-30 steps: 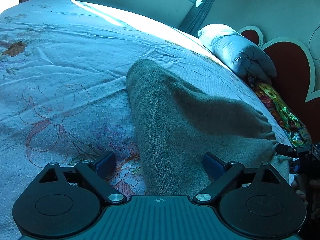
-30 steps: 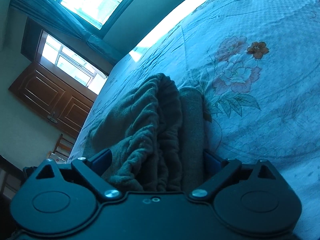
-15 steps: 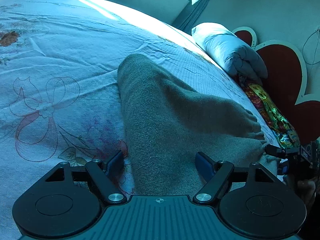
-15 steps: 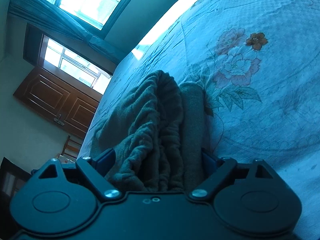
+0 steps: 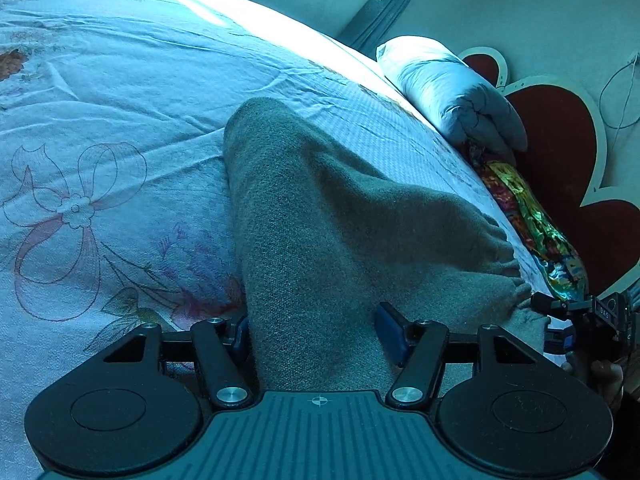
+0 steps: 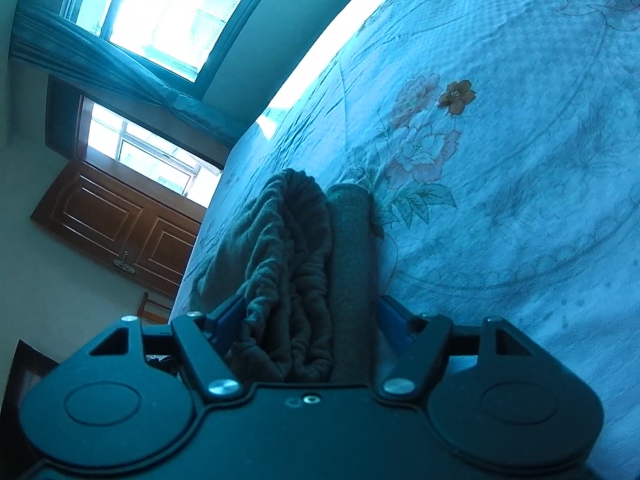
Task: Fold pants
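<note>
Grey-green knit pants (image 5: pixel 320 220) lie folded lengthwise on the flowered bedsheet (image 5: pixel 100 100). My left gripper (image 5: pixel 316 334) straddles the near end of the leg; its jaws are closing, and the blue pads just meet the cloth's sides without squeezing it. In the right wrist view the gathered elastic waistband (image 6: pixel 288 248) and a folded layer of the pants (image 6: pixel 352 240) sit between the closing jaws of my right gripper (image 6: pixel 306 316), the pads close beside the fabric. The right gripper (image 5: pixel 542 320) also shows at the waist end in the left wrist view.
A rolled pale quilt (image 5: pixel 452 88) and a colourful cloth (image 5: pixel 532 220) lie along the heart-shaped headboard (image 5: pixel 560 140). Windows with curtains (image 6: pixel 168 12) and a wooden door (image 6: pixel 120 224) stand beyond the bed's far side. A person's hand (image 5: pixel 600 376) holds the right gripper.
Both grippers' jaws have narrowed around the pants. The right gripper has slid forward along the waistband, and the left view has tipped slightly with the cloth staying between the pads.
</note>
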Demonstrator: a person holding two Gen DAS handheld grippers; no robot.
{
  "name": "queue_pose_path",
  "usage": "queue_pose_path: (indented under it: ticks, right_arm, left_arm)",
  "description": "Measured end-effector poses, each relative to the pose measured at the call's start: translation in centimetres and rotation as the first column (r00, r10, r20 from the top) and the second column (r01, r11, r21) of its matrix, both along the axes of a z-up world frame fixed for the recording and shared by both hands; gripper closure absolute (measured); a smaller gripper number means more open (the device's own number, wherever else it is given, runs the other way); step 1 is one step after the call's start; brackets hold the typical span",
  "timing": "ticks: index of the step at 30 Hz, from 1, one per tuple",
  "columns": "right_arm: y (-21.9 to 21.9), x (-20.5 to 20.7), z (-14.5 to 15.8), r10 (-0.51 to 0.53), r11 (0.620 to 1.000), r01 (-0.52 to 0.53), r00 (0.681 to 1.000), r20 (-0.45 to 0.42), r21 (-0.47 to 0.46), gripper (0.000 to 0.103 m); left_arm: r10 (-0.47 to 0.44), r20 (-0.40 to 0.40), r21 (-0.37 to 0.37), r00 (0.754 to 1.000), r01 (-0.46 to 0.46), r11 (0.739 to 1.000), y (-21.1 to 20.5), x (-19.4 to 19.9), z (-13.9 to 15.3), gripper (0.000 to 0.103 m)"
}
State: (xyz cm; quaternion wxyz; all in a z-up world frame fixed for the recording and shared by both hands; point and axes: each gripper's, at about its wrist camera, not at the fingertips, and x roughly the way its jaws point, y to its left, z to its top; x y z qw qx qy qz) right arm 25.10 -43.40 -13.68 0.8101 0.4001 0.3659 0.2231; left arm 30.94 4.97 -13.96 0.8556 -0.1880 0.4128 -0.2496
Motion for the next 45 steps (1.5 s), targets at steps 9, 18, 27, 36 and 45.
queue_pose_path:
  ticks: [9, 18, 27, 36, 45]
  right_arm:
    - [4.1, 2.3, -0.5, 0.108, 0.993, -0.108, 0.994, 0.001, -0.045, 0.032]
    - [5.0, 3.0, -0.9, 0.121, 0.991, -0.121, 0.993, -0.005, -0.056, 0.042]
    - [6.0, 2.2, 2.8, 0.167, 0.984, -0.160, 0.981, 0.101, -0.074, 0.067]
    - [8.3, 7.3, 8.6, 0.242, 0.970, -0.231, 0.947, 0.212, -0.076, 0.067]
    - [10.0, 20.0, 6.2, 0.201, 0.979, -0.203, 0.961, 0.191, -0.008, 0.067]
  left_arm:
    - [0.010, -0.005, -0.014, 1.000, -0.010, 1.000, 0.2, -0.1, -0.3, 0.041]
    - [-0.003, -0.008, -0.021, 1.000, 0.003, 1.000, -0.2, 0.6, -0.5, 0.044]
    - [0.013, 0.031, -0.144, 0.999, -0.009, 0.989, 1.1, -0.3, 0.1, 0.078]
    - [0.052, 0.102, -0.227, 0.993, -0.028, 0.973, 3.1, 1.8, 2.9, 0.079]
    - [0.071, 0.175, -0.111, 0.982, -0.052, 0.992, 5.6, 12.4, 6.2, 0.079]
